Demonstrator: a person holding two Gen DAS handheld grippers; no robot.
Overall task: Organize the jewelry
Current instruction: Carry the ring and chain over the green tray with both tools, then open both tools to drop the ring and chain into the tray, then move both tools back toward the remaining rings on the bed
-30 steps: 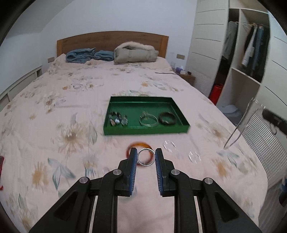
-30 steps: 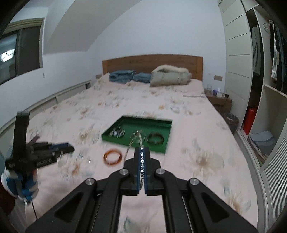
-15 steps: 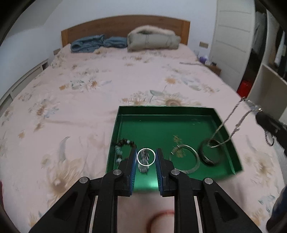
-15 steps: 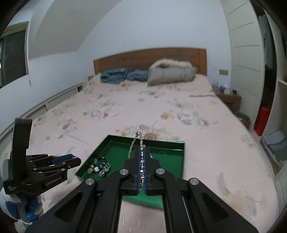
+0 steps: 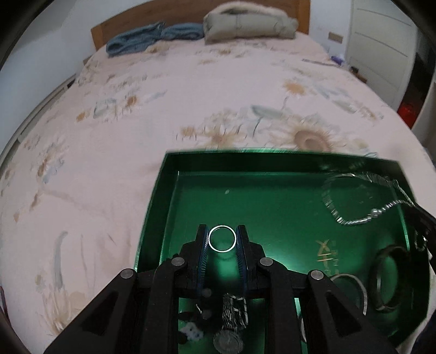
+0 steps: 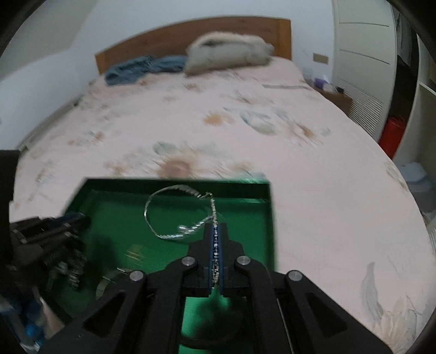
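A green tray [image 5: 160, 196] lies on the flowered bed. My left gripper [image 5: 222, 239] is shut on a silver ring [image 5: 222, 227] and holds it over the tray's left half. My right gripper [image 6: 215, 237] is shut on a silver chain [image 6: 163, 201] whose loop hangs into the tray [image 6: 268, 217]. The chain also shows in the left wrist view [image 5: 351, 215] at the tray's right. A beaded bracelet [image 5: 234, 313], a silver bangle [image 5: 359, 291] and a dark bangle [image 5: 392, 277] lie in the tray's near part.
Folded blue clothes [image 5: 147, 38] and a grey bundle [image 5: 248, 21] lie at the wooden headboard. A white wardrobe [image 6: 362, 62] and a red object [image 6: 391, 133] stand to the right of the bed.
Both grippers moved forward from over the bedspread to over the tray. The ring stays in my left gripper. The chain has come down so its loop reaches into the tray.
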